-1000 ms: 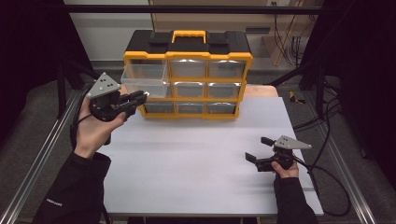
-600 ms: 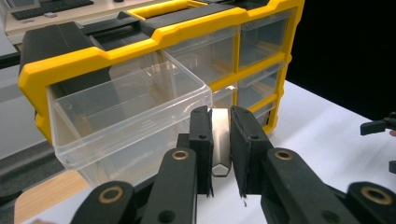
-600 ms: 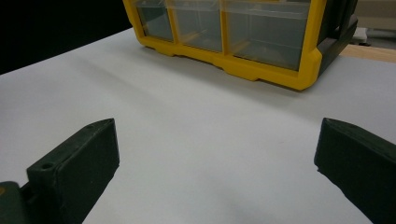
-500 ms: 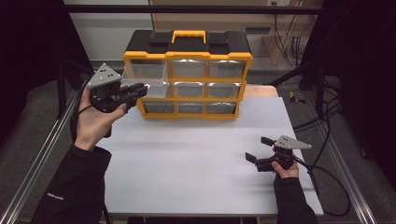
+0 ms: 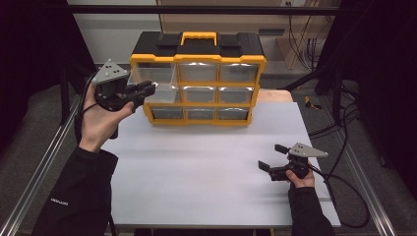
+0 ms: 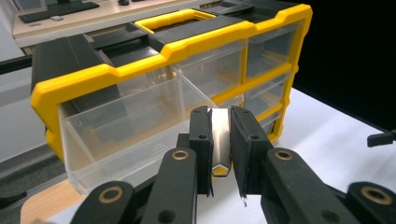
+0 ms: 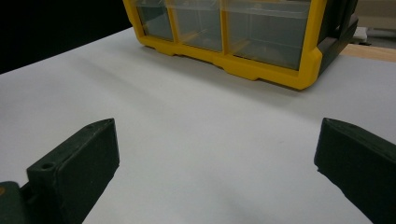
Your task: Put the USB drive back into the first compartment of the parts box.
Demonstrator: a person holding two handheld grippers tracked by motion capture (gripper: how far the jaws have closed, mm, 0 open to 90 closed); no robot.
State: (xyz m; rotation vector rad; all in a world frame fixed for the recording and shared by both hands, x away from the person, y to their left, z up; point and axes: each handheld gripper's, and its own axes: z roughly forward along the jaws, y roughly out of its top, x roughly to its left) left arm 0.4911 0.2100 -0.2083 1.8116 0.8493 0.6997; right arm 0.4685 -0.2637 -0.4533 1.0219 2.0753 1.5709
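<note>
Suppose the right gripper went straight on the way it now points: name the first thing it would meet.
Probably the yellow drawer cabinet. The open right gripper faces it across bare white table; depth is uncertain.

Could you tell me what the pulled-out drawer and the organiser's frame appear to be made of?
The drawer, gripped by the left gripper, looks like clear, glossy plastic: you see through its walls, and the edges catch light. The frame seems to be moulded yellow plastic with a smooth, slightly shiny finish and rounded edges.

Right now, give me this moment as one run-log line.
left gripper: shut on drawer front, top-left drawer pulled partly out of organizer | right gripper: open, holding nothing, low over table
</note>
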